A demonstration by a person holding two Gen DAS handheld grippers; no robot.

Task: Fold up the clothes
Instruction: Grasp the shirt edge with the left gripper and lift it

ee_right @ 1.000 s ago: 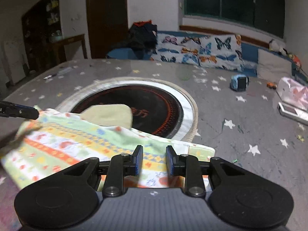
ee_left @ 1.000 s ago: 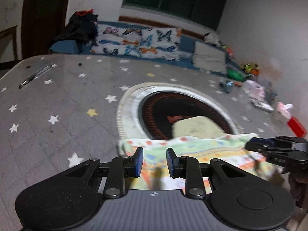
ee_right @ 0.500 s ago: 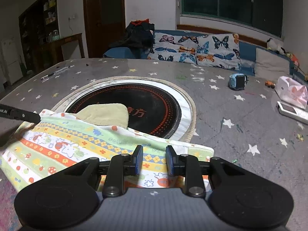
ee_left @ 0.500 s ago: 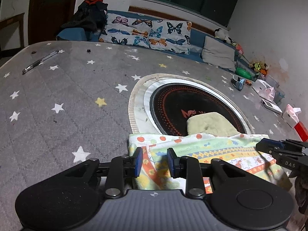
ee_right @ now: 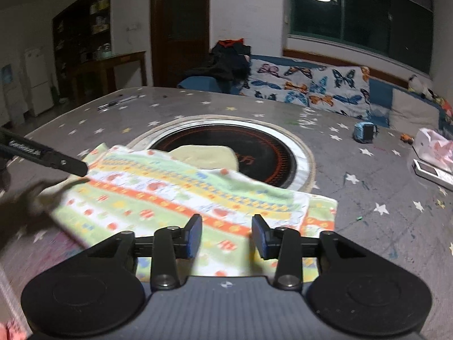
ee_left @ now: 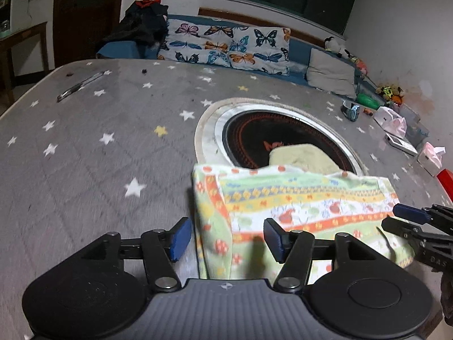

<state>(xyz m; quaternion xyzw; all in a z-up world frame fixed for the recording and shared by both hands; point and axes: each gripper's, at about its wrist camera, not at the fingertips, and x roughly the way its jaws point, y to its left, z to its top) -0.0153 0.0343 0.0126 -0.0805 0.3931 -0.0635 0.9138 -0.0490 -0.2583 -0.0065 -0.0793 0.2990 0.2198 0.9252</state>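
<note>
Jaws of my left gripper [ee_left: 225, 238] and right gripper [ee_right: 227, 235] gape released over the striped patterned towel [ee_left: 297, 206] at lower centre, folded on the star-print tablecloth [ee_left: 99, 155].

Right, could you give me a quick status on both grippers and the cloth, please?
Left gripper open, right gripper open. Striped cloth lies folded on the starry table, far edge over the round black hob. Yellow cloth behind it.

Dim indoor light, motion blur, fisheye-bent edges.
</note>
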